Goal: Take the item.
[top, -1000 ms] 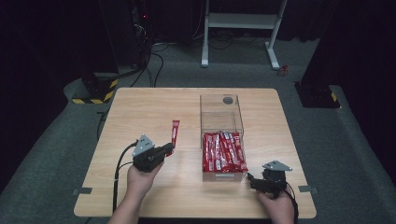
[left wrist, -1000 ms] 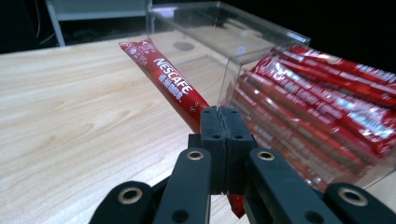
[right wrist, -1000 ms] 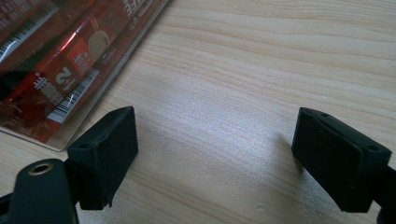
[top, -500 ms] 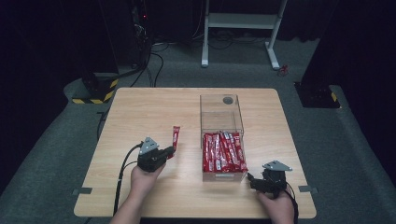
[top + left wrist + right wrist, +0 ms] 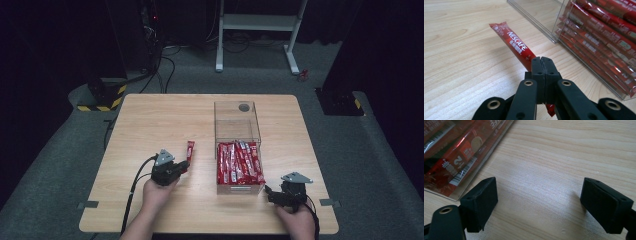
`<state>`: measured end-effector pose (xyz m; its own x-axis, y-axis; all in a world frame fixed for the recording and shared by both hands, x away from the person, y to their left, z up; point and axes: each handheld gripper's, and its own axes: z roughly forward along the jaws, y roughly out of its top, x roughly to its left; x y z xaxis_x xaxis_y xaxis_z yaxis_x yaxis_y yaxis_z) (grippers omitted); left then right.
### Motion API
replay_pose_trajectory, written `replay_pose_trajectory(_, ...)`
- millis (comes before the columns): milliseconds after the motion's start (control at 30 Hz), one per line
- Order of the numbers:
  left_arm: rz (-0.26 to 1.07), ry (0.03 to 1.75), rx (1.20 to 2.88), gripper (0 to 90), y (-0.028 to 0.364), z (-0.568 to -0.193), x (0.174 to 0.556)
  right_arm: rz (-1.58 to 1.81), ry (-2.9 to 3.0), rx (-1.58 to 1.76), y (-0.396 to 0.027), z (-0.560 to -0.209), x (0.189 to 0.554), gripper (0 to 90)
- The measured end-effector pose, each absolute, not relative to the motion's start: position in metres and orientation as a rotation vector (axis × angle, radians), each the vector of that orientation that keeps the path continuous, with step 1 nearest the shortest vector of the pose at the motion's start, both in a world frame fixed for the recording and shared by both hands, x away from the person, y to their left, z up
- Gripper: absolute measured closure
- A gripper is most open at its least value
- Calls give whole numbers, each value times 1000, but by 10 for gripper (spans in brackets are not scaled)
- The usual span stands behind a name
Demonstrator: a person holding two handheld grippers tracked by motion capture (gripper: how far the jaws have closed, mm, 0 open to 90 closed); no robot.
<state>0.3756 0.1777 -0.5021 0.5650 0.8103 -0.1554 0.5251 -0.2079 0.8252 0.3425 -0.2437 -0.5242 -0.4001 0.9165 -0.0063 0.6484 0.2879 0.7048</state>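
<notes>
One red sachet (image 5: 515,47) clamped at near end in left gripper (image 5: 541,62), slanting low over worktop (image 5: 150,120), left of clear box (image 5: 237,125) stacked with same sachets. Right gripper (image 5: 539,197) spread wide, nothing between jaws, beside box's near right corner.

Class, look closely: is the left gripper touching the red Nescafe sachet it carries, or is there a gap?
Touching. In the left gripper view the left gripper has its jaws shut on the red sachet, which sticks out past both sides of the pads.
</notes>
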Motion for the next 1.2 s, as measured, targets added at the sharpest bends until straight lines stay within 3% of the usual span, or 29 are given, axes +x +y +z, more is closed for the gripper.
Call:
replay_pose_trajectory(1000, 403, 1116, 1955, 871, 169, -521, 378, 882, 2151, 1404, -244, -524, 343, 143)
replay_pose_trajectory(1200, 390, 1119, 1923, 765, 171, -517, 377, 882, 2151, 1403, -244, -524, 343, 143)
